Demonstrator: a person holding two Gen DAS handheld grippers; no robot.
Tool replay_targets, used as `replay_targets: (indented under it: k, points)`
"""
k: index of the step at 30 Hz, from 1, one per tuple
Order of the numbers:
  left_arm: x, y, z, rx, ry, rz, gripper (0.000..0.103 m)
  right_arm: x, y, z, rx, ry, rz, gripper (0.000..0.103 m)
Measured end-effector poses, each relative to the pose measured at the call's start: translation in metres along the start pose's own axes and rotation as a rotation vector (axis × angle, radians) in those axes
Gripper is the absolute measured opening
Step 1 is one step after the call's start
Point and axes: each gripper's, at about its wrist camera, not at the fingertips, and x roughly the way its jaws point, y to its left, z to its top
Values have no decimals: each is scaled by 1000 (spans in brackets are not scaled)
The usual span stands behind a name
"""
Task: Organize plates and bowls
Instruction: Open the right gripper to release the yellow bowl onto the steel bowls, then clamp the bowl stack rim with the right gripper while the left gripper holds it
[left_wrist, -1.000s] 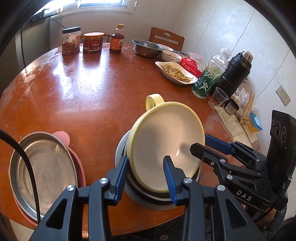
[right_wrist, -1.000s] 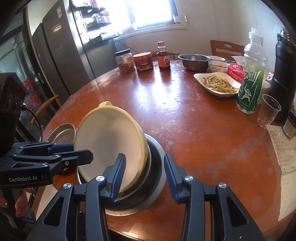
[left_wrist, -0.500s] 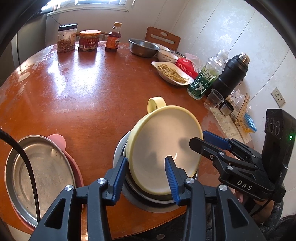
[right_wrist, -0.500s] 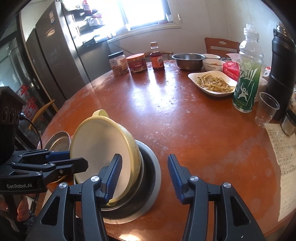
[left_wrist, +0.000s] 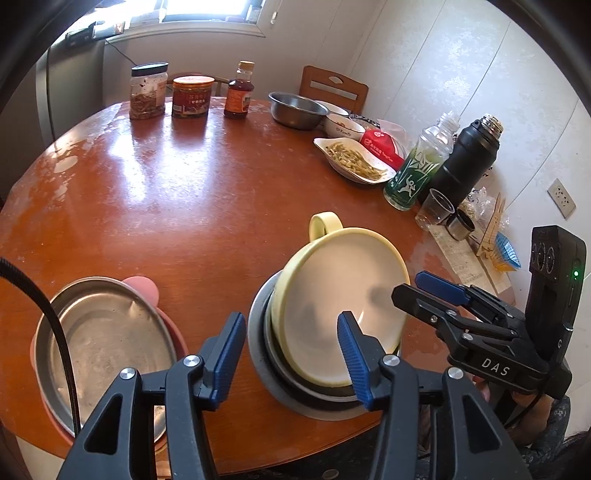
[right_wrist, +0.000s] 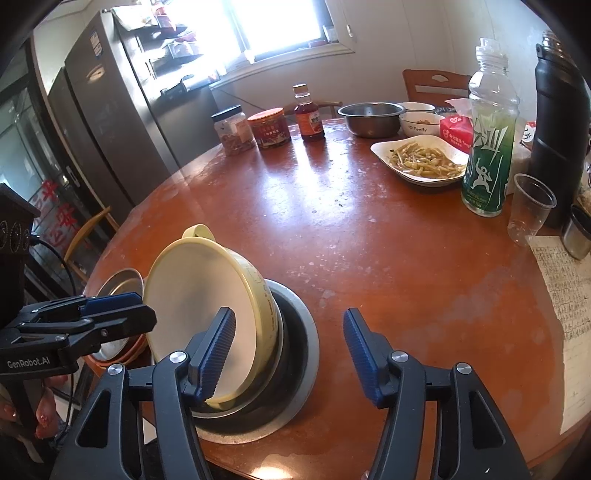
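Note:
A pale yellow bowl (left_wrist: 340, 295) with a loop handle leans tilted inside a steel bowl (left_wrist: 266, 373) near the round table's front edge. My left gripper (left_wrist: 290, 354) straddles the near rim of this stack. Its jaws are opening and the pads stand clear of the rim. My right gripper (right_wrist: 290, 350) is opening too, with one finger in front of the yellow bowl (right_wrist: 195, 295) and the other over bare table beside the steel bowl (right_wrist: 303, 339). Each gripper shows in the other's view: right gripper (left_wrist: 410, 288), left gripper (right_wrist: 144, 308). A steel plate (left_wrist: 107, 343) lies on a pink plate (left_wrist: 146, 288) to the left.
Across the brown table (left_wrist: 184, 203) stand jars (left_wrist: 147, 92), a sauce bottle (left_wrist: 239, 92), a steel bowl (left_wrist: 297, 109), a white dish of food (left_wrist: 354, 160), a green bottle (left_wrist: 417, 173), a black flask (left_wrist: 465, 162), a plastic cup (left_wrist: 436, 210) and a paper sheet (right_wrist: 561, 291).
Both pairs of jaws have spread wider and no longer close on the bowl stack's rim. The yellow bowl stays tilted in the steel bowl.

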Motion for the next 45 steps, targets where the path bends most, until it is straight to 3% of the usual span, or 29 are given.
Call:
replay_targets:
  k: [13,21,45]
  points:
    - [-5,12,-10,-53,9,37,54,-9,-1,-3,5,-14,4,70]
    - [-6,14,-17,-79,23,14,62,-13,0,-8,15,-8,35,71]
    - [27,12,-21,-123,112,-27,68,9,-14,-14,111,71,98,74]
